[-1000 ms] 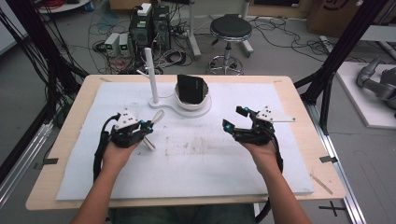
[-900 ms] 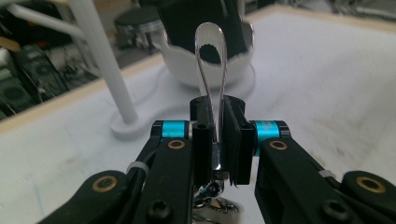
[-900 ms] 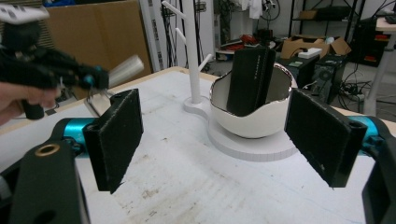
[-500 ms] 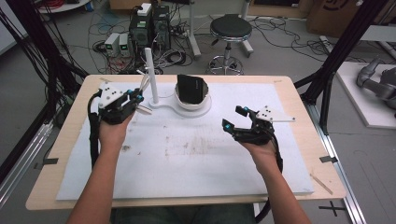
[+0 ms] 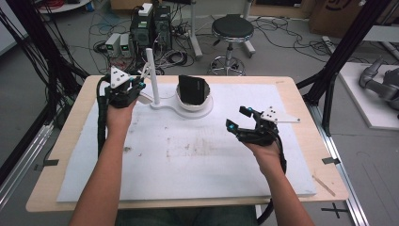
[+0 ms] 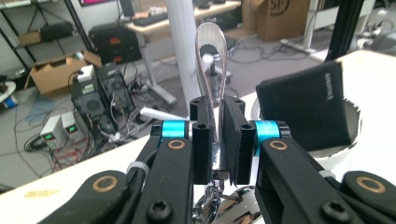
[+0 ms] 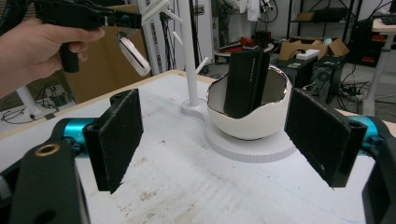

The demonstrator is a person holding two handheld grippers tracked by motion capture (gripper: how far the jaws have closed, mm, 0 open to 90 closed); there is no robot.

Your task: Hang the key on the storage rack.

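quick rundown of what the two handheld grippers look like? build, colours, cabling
Both match: the left gripper and right gripper have black bodies, flat black rectangular jaws with a textured face, cyan cylindrical sleeves behind the jaws, and brass-coloured pivot rings with black screws on the linkage arms. Each carries a grey three-cornered plate with dark dots on top and trails a black cable along the forearm. No sleeves visible; forearms are bare.

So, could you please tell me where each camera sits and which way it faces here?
High view: above the person's side, looking forward and down on the table; both forearms, left gripper, right gripper.
Left gripper view: rides that gripper, looking along shut jaws holding the keyring tag.
Right gripper view: looks along open jaws toward the bowl.
All share the white stand.
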